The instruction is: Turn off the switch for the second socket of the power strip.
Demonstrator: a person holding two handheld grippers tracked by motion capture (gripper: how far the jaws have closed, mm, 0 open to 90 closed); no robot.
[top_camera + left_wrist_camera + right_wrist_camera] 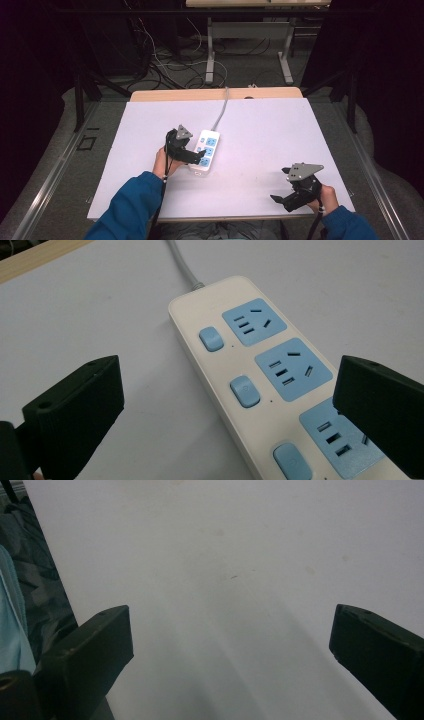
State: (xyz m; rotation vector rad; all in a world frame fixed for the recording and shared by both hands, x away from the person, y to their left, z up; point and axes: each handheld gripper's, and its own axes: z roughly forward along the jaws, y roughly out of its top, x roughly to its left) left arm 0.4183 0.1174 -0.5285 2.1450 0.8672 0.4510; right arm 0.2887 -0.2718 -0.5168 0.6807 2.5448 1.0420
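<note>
Straddling the power strip (260,385) with spread jaws, left gripper (192,156) has gripped nothing; right gripper (295,195), also spread, idles well apart from it

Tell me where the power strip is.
The power strip lies mid-table in the high view, left of centre, with the open left gripper at its near end.

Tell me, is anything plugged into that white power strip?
Empty. In the left gripper view, the power strip shows three blue sockets with bare slots and no plugs. The left tongs hang open over it.
</note>
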